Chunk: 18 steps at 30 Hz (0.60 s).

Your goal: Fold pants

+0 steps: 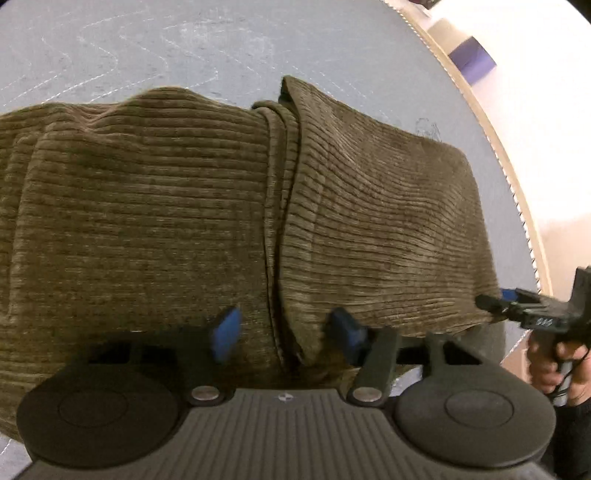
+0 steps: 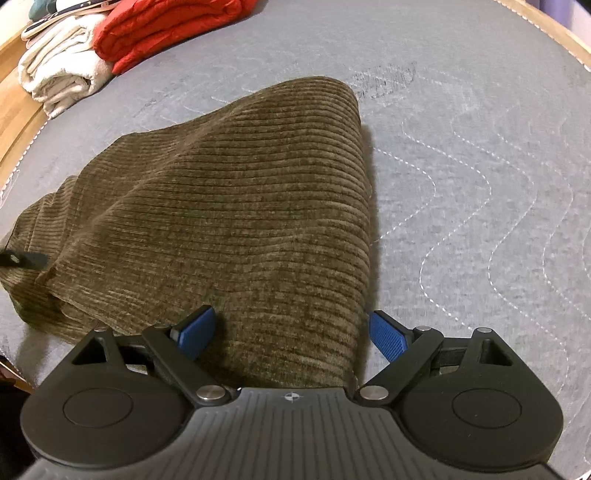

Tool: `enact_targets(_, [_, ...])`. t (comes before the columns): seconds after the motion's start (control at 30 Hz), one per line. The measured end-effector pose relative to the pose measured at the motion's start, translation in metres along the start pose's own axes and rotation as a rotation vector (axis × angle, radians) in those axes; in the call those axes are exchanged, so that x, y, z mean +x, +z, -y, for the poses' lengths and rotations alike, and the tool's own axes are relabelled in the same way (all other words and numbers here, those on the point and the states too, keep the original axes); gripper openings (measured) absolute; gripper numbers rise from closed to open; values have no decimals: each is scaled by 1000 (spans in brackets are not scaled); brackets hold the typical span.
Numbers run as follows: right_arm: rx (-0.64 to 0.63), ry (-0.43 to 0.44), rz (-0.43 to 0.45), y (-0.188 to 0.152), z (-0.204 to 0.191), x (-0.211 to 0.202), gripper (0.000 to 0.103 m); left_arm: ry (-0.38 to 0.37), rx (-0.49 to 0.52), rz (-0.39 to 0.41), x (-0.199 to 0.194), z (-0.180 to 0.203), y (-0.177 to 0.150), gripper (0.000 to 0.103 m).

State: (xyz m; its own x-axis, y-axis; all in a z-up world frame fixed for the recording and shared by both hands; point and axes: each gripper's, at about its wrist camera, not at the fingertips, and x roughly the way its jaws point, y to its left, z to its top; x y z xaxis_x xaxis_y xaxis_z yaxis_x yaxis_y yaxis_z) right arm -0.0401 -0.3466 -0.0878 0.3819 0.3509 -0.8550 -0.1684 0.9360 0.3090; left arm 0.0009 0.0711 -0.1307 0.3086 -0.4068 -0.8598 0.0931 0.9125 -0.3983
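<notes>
Brown corduroy pants [image 1: 155, 221] lie folded on the grey quilted mat [image 2: 480, 147], a thick fold ridge running down the middle in the left wrist view. Left gripper [image 1: 284, 338] sits over that ridge, blue pads part-way apart w/ cloth bunched between, not clamped. Right gripper [image 2: 293, 334] straddles the pants' near end, jaws wide apart, pads clear of the fabric. Far corner of mat: red garment [image 2: 166, 26] & cream garment [image 2: 59, 74], stacked side by side.

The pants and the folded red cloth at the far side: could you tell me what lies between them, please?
Nothing: in the right wrist view only bare grey quilted mattress separates the brown pants from the red cloth.
</notes>
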Motion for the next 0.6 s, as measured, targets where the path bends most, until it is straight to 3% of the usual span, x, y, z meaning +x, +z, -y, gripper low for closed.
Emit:
enact_targets(0.07, [6, 14, -8, -1, 1, 0, 86, -10, 55, 14, -4, 9, 3, 16])
enact_targets(0.1, [2, 30, -5, -2, 1, -2, 70, -3, 102, 35, -12, 17, 2, 13])
enact_targets(0.13, [-9, 15, 11, -2, 0, -5, 61, -25, 138, 56, -21, 26, 1, 12])
enact_targets(0.17, [-14, 7, 33, -2, 0, -10, 39, -63, 165, 87, -35, 33, -1, 12])
enact_targets(0.2, [15, 20, 56, 0, 4, -18, 29, -96, 179, 114, -46, 38, -3, 12])
enact_targets(0.27, [75, 58, 97, 4, 17, -32, 25, -122, 208, 127, -60, 46, -8, 12])
enact_targets(0.37, [86, 72, 91, 3, 25, -36, 24, -23, 310, 22, -42, 50, -23, 8])
enact_targets(0.43, [76, 41, 46, 0, 25, -28, 26, 112, 413, -11, -29, 54, -32, 18])
enact_targets(0.47, [72, 22, 27, 0, 25, -25, 34, 142, 410, 9, -30, 54, -31, 21])
enact_targets(0.53, [87, -8, 22, 0, 26, -24, 54, 110, 363, 74, -42, 49, -24, 31])
enact_targets(0.57, [96, -19, 24, 1, 27, -24, 71, 89, 337, 120, -50, 48, -19, 34])
enact_targets(0.6, [101, -23, 26, 2, 26, -24, 81, 87, 317, 166, -57, 46, -17, 38])
